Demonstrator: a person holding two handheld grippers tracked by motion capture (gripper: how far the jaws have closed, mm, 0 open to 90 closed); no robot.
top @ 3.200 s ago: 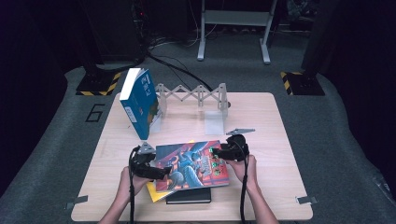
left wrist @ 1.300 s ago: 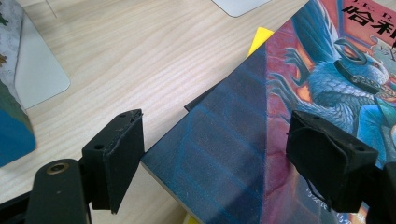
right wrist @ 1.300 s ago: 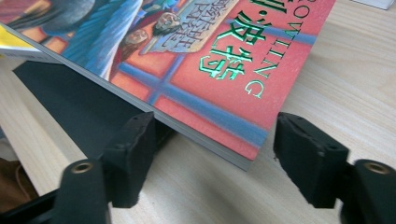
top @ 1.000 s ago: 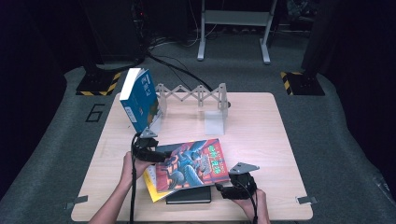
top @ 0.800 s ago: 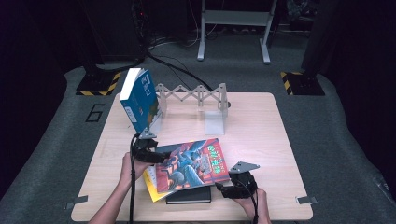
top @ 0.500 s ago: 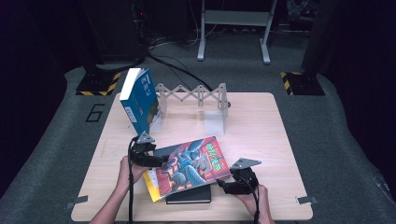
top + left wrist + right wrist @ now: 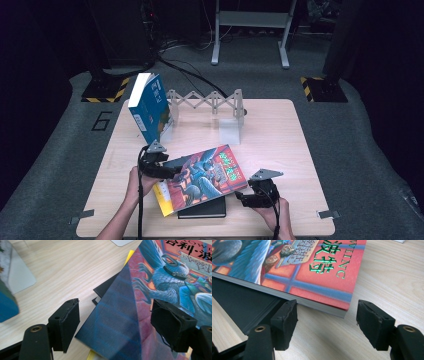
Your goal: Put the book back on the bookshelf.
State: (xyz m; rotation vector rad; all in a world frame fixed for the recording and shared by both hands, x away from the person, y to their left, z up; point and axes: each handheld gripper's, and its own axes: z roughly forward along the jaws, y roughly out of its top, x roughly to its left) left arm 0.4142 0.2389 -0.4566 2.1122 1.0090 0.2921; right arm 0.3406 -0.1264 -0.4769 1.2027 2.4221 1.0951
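Note:
A colourful paperback [image 7: 205,175] lies askew on a black book [image 7: 205,209], and a yellow book [image 7: 161,195] peeks out beneath it at the left. My left gripper [image 7: 170,172] is at the paperback's left corner. In the left gripper view that gripper [image 7: 118,325] is open, with the paperback's dark blue corner [image 7: 120,322] between the jaws and a sliver of table showing by the left pad [image 7: 65,322]. My right gripper [image 7: 239,197] sits low at the front right corner. It stands open [image 7: 327,322], and the paperback's corner [image 7: 312,270] lies just ahead of the pads, untouched.
A blue book [image 7: 150,107] stands upright against the left end of a grey folding rack [image 7: 210,102] at the back of the wooden table [image 7: 280,140]. A pale divider plate [image 7: 230,131] stands under the rack's right end. Both forearms come in from the front edge.
Since the oldest frame the right gripper has gone from the paperback's right edge down to its front right corner, and the left has shifted to the far left corner. The paperback has turned slightly.

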